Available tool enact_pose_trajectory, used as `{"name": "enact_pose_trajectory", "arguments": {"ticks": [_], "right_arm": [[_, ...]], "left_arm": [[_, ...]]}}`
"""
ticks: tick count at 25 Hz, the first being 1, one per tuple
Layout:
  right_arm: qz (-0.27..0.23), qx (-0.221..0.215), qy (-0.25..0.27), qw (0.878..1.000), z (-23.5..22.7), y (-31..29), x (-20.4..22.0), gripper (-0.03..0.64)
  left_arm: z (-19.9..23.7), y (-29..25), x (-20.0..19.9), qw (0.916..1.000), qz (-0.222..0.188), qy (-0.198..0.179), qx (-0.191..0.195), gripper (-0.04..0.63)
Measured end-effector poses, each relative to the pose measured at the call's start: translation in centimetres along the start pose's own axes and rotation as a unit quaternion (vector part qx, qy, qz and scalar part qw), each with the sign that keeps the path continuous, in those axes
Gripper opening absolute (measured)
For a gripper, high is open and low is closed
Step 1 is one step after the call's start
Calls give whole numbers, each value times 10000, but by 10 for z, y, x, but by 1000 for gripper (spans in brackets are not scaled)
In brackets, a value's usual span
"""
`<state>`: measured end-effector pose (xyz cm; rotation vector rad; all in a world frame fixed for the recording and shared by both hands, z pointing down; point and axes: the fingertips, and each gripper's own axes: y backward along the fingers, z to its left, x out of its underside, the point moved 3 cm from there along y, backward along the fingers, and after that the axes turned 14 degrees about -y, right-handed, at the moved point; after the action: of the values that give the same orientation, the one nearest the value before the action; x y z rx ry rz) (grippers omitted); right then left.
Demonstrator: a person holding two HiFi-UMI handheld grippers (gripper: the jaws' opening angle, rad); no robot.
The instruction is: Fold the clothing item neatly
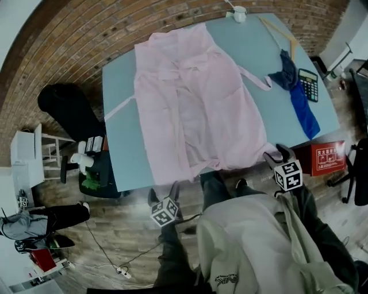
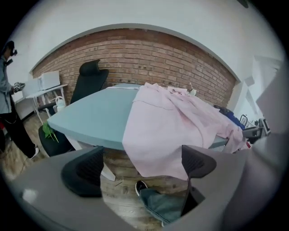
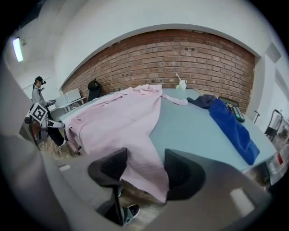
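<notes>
Standing at the near edge of one blue-grey table [image 1: 122,152], I hold two grippers, and both are released. The left gripper [image 2: 140,166] has its two jaws spread wide with nothing pressed between them. The right gripper [image 3: 145,172] has its two jaws apart as well, gripping nothing. One pink robe [image 1: 195,97] lies spread across the table, and its hem hangs over the near edge just ahead of both grippers. In the left gripper view the drooping hem shows beyond the gap of the jaws, and neither pad presses on it. In the right gripper view a corner of the hem hangs past the jaws, and I cannot tell whether it brushes the right one. Two ties [image 1: 119,108] trail from the robe, one to each side, flat on the table. On the right part of the table lies one blue cloth [image 1: 303,112], with one dark cloth [image 1: 284,72] touching its far end and one calculator [image 1: 309,84] just beside them. One white cup [image 1: 238,12] stands at the far edge. One black chair [image 1: 69,109] stands off the table's left side, one red box [image 1: 328,156] sits on the floor at the right, and one person [image 1: 40,221] is well apart at my left.
</notes>
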<state>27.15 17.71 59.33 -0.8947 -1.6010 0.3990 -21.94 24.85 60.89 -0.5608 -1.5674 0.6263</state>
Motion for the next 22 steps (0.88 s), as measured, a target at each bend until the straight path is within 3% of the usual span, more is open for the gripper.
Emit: {"name": "enact_pose_trajectory", "arguments": {"ticks": [6, 10, 14, 15, 16, 17, 18, 19, 20, 22], "right_arm": [[-78, -420, 244, 9988, 29, 3, 11, 241], [-44, -419, -99, 9991, 25, 12, 26, 242], [-93, -695, -257, 9972, 20, 2, 36, 245], [-122, -744, -232, 9969, 19, 0, 37, 239], [-114, -785, -179, 9967, 20, 0, 39, 239], [-48, -808, -100, 9967, 21, 1, 42, 229], [71, -804, -14, 9967, 23, 3, 46, 169], [223, -799, 38, 9965, 26, 6, 49, 62], [383, -832, 18, 9958, 28, 11, 51, 27], [608, -1053, -194, 9924, 35, 25, 48, 21]], "left_arm": [[0, -11, 35, 9933, -514, 903, 496, 538], [-1, -39, 40, 9901, -423, 787, 1078, 559], [-19, -55, 31, 9811, -445, 627, 1773, 550], [-28, -55, 30, 9794, -407, 565, 1896, 476], [-34, -52, 31, 9800, -367, 534, 1881, 286], [-37, -47, 32, 9820, -350, 558, 1771, 52], [-39, -38, 34, 9833, -363, 625, 1672, 15], [-43, -27, 37, 9832, -393, 694, 1644, 15], [-49, -13, 40, 9822, -427, 730, 1679, 15], [-58, 17, 44, 9802, -481, 706, 1785, 15]]}}
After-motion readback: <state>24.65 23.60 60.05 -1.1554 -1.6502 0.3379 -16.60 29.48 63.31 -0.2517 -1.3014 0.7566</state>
